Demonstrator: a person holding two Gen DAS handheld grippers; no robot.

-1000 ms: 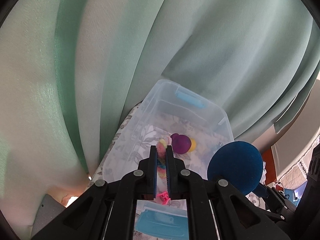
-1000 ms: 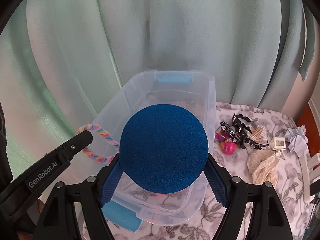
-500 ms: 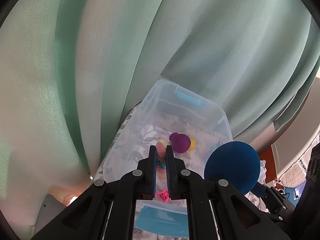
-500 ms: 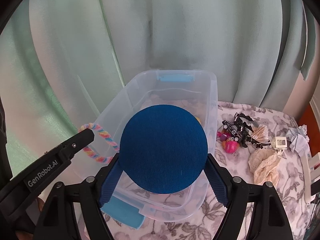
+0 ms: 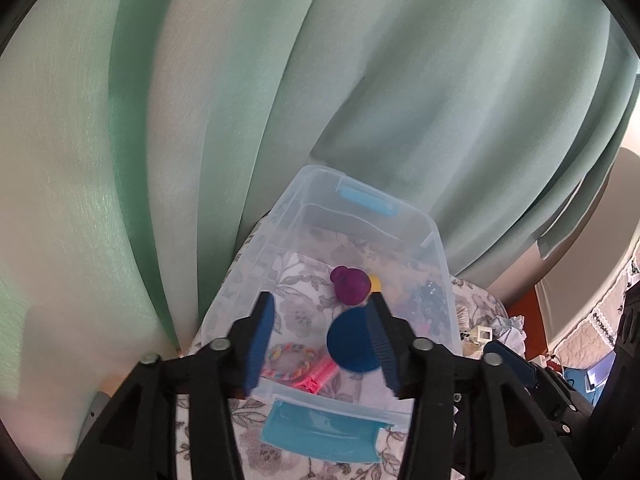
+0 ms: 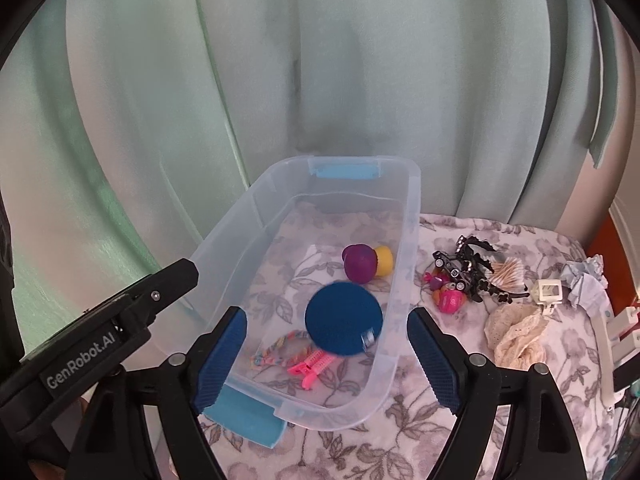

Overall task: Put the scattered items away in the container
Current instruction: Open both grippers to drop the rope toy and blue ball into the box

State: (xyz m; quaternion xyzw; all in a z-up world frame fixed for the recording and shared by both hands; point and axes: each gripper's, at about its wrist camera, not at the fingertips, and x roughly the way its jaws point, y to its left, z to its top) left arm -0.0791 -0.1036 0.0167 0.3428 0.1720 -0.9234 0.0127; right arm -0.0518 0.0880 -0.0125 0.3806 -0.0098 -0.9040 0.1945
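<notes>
A pale green curtain (image 6: 360, 80) hangs behind a surface covered in floral fabric (image 6: 460, 392), and on it sits the clear plastic container (image 6: 412, 216) with its blue end latches. Both grippers hover over the near end: the left gripper (image 5: 320, 340) has its fingers spread wide with nothing between them, and the right gripper (image 6: 326, 354) is just as wide and equally empty. Inside the container lies the blue ball (image 6: 344, 319) (it looks a bit blurred), near the right wall, with a purple and yellow toy (image 6: 362, 263) beyond it, a braided pastel loop (image 6: 280, 353) and a pink hair clip (image 6: 312, 366) nearer the front. Outside, to the right, lie cream lace (image 6: 516, 336), a black hair claw (image 6: 468, 268), crumpled paper (image 6: 584, 280) and a small pink toy (image 6: 452, 300).
</notes>
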